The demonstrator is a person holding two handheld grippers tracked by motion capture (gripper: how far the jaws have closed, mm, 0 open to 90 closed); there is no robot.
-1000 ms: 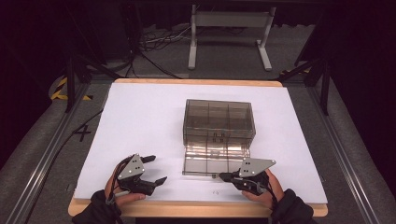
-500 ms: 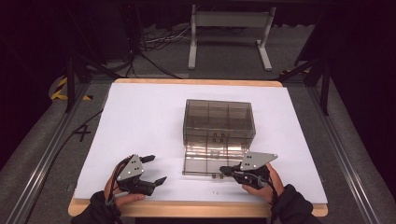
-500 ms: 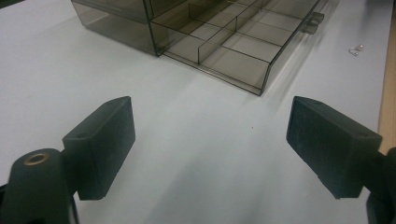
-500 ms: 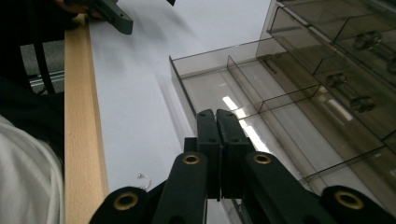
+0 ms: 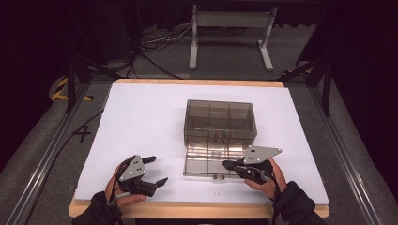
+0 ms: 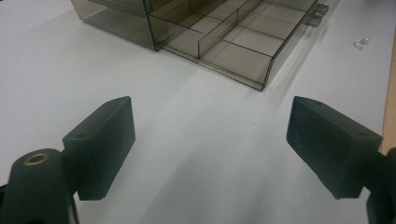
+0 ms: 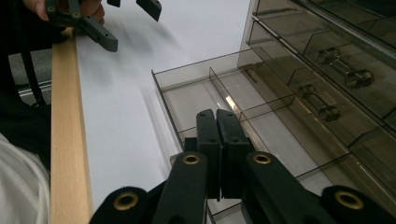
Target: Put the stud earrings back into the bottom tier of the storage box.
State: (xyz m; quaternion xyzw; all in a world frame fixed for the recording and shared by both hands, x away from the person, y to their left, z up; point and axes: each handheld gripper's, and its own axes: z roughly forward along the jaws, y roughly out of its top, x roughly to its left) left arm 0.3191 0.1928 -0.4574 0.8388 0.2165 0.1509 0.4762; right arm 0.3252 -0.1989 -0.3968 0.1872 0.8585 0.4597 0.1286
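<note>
A smoky see-through drawer box (image 5: 219, 117) stands mid-table with its bottom drawer (image 5: 206, 161) pulled out toward me. The drawer (image 7: 196, 100) is split into compartments, and they look empty. My right gripper (image 5: 228, 165) is shut with nothing between its jaws. Its tips (image 7: 217, 116) hover over the drawer's front right part. My left gripper (image 5: 155, 171) stands open and empty over the white sheet, left of the drawer (image 6: 233, 42). In the right gripper view, the left gripper (image 7: 133, 25) is at the top left.
A white sheet (image 5: 141, 117) covers the table, and a wooden edge (image 7: 65, 140) runs along my side. A tiny clear piece (image 6: 362, 43) lies on the sheet in front of the drawer. The upper drawers are closed, with clear knobs (image 7: 355, 77). A metal stand (image 5: 230, 28) sits on the floor beyond.
My right gripper has risen slightly and edged toward the box, still shut. The left gripper and the drawer have not moved.
</note>
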